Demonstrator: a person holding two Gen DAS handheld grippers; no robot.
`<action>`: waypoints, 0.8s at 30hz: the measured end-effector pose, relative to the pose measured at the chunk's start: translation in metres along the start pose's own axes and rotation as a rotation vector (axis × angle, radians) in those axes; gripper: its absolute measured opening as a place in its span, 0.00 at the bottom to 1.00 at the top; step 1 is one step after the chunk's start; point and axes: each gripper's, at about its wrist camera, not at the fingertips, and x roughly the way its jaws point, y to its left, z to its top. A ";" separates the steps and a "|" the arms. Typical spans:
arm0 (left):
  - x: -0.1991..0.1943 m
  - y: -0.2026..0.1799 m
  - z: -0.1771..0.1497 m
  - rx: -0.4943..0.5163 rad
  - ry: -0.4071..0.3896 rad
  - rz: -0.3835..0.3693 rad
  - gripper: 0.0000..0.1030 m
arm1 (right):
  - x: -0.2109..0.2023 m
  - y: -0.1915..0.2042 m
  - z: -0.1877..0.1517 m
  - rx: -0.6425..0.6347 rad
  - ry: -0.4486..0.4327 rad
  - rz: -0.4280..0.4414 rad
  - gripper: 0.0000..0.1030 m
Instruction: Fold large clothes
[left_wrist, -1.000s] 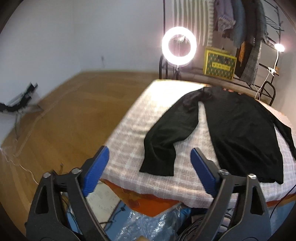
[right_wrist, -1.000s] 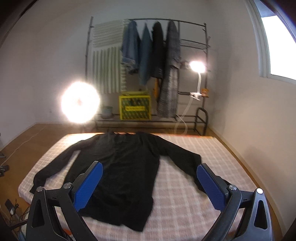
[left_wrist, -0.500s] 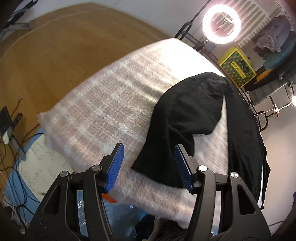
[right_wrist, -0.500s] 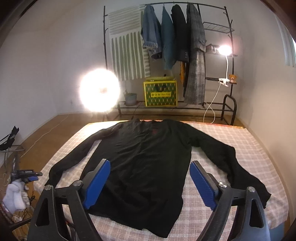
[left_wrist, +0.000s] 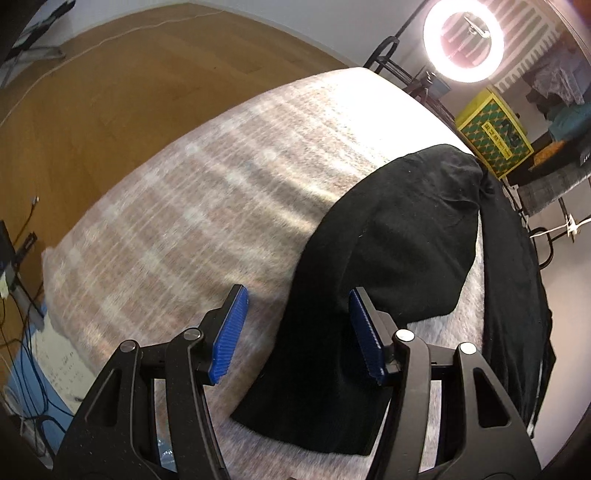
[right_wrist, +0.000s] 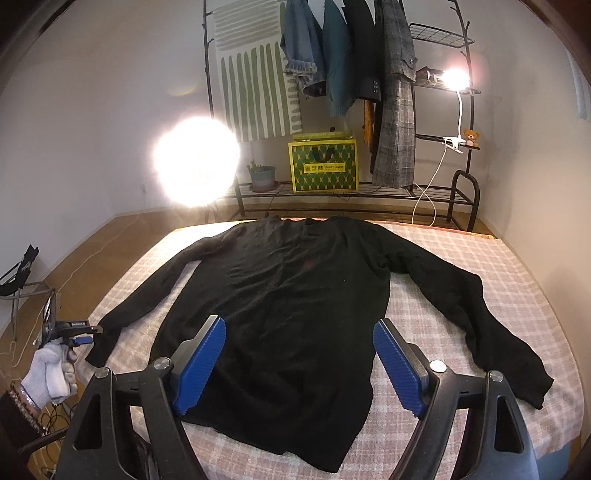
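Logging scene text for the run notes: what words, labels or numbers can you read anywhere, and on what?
Yellow box: a yellow label with lettering, too small and blurred to read.
Left gripper body: white lettering, too small to read.
Sweater: no text visible.
Nothing else readable.

Plain pale walls (right_wrist: 110, 110) and a wood floor (left_wrist: 110, 110). A ring light (left_wrist: 463, 40) blazes at the upper right of the left view. Behind it, a black metal clothes rack (right_wrist: 436, 110) with hanging jackets (right_wrist: 332, 55), a striped green-and-white hanging (right_wrist: 255, 92), a yellow-green box (right_wrist: 325, 166), a small potted plant (right_wrist: 263, 176) and a clip lamp (right_wrist: 455, 79). The bed has a pink checked cover (right_wrist: 517, 280).
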 end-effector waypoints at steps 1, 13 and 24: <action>0.003 -0.004 0.001 0.012 0.000 0.016 0.19 | 0.000 0.000 0.000 0.002 0.001 0.001 0.82; -0.036 -0.073 0.001 0.135 -0.113 -0.135 0.02 | 0.019 -0.007 -0.007 0.035 0.089 0.072 0.58; -0.090 -0.204 -0.073 0.478 -0.100 -0.429 0.02 | 0.047 -0.002 0.003 0.048 0.142 0.269 0.43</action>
